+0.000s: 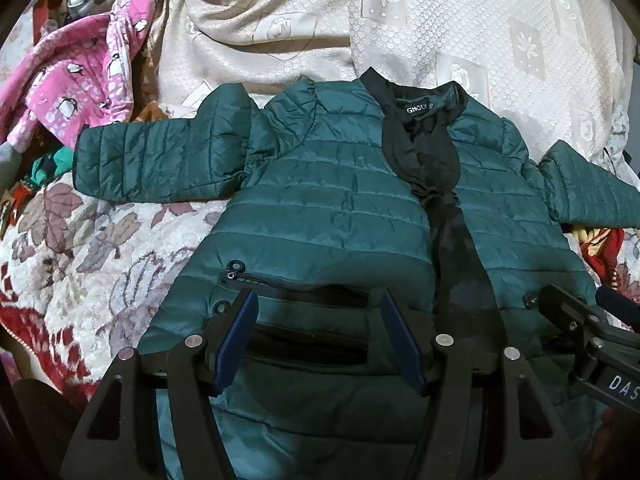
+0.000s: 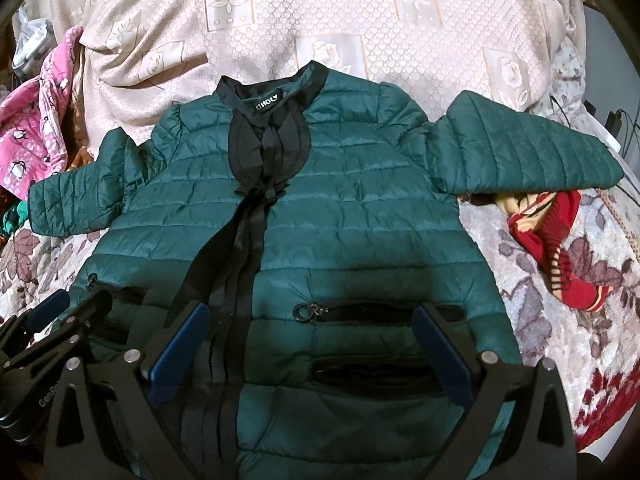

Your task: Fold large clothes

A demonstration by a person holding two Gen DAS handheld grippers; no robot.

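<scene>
**Green puffer jacket spread flat, both grippers poised over its hem**

Laid front-up across a bed: a dark green quilted jacket, collar toward 12 o'clock, hem toward 6 o'clock, sleeves stretched out to 9 and 3. Front unzipped, black lining showing down the middle, with a small neck label too blurred to read for certain. Underneath, a cream patterned bedspread toward 12 o'clock and a floral blanket toward 6.

Seen from the left wrist: left gripper with blue pads spread apart above a zipped pocket, gripping nothing; contact with the fabric hard to judge. Hem hidden behind the gripper body. At 3 o'clock, jacket sleeve cut off by the lens edge, and only part of the other tool visible.

Seen from the right wrist: right gripper likewise wide apart, released, over the opposite pocket. Hem again hidden.

At 10 o'clock, a pink penguin-print garment in a heap. At 3 o'clock, a red knitted item partly tucked beneath the sleeve.
</scene>
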